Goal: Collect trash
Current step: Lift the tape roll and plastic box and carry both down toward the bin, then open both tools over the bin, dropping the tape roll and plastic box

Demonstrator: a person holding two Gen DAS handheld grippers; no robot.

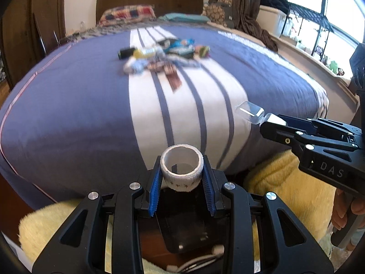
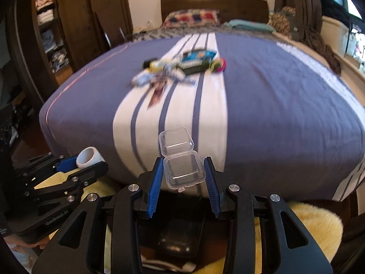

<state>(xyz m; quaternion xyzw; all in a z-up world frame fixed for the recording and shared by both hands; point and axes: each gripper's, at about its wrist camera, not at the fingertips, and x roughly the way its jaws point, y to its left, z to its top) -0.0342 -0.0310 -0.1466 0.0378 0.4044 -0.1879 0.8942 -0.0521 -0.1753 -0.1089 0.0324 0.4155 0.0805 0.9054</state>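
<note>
The trash pile [image 2: 175, 68] lies near the middle of the bed [image 2: 285, 105], on the white striped band of the cover: wrappers, a blue packet, a dark tube-like thing and something pink and green at its right end, all blurred, so I can only guess at what each piece is. Two pieces are already off the bed. The tape roll [image 1: 181, 167] sits clamped between the blue pads of the left gripper [image 1: 181, 182], its hollow core facing up and outward. The clear box [image 2: 182, 171], a small hinged plastic case with its lid standing open, is pinched on both sides by the right gripper [image 2: 183, 182]. From the left wrist view the same box shows at the tip of the right gripper, and from the right wrist view the roll shows in the left one, so both claws are closed on a load and side by side at the foot of the bed.

Below the grippers there is a dark bin [image 1: 182, 233] with a cable or two lying in it, flanked by a yellow fluffy mat [image 1: 285, 194]; it looks like the place to drop things. A hand [image 1: 344, 214] grips the right tool's handle.

Judged from this, the job is at an early stage: two items picked and held over the drop spot, not yet released, and the main pile untouched on the cover
</note>
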